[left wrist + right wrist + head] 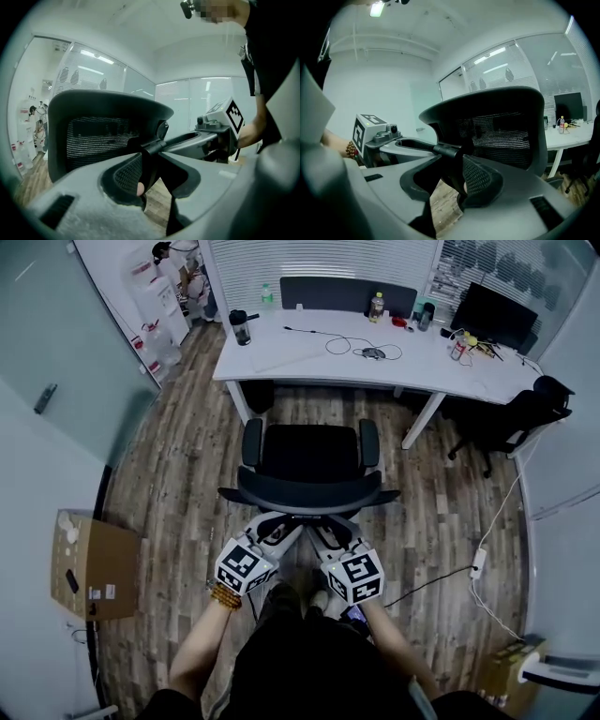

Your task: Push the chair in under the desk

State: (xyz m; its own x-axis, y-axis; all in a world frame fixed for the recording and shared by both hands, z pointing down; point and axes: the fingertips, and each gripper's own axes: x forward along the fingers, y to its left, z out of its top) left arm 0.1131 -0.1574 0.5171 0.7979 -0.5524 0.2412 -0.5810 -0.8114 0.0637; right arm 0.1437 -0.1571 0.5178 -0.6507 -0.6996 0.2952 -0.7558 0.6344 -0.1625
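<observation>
The black office chair (309, 460) stands a little way out from the white desk (375, 367), its seat toward the desk and its mesh backrest (98, 136) toward me. Both grippers meet at the dark strut behind the backrest. My left gripper (274, 529) comes in from the left. Its jaws close round the strut (151, 161), whose side lies against the ribbed pad. My right gripper (330, 532) holds the same strut (449, 171) from the other side, below the backrest (501, 136). Each gripper's marker cube shows in the other's view.
A cardboard box (94, 566) sits on the wood floor at the left, by the glass wall. At the right stand a second black chair (520, 413) and a power strip (478, 562) with its cable. A monitor (494, 315), bottles and a cable lie on the desk.
</observation>
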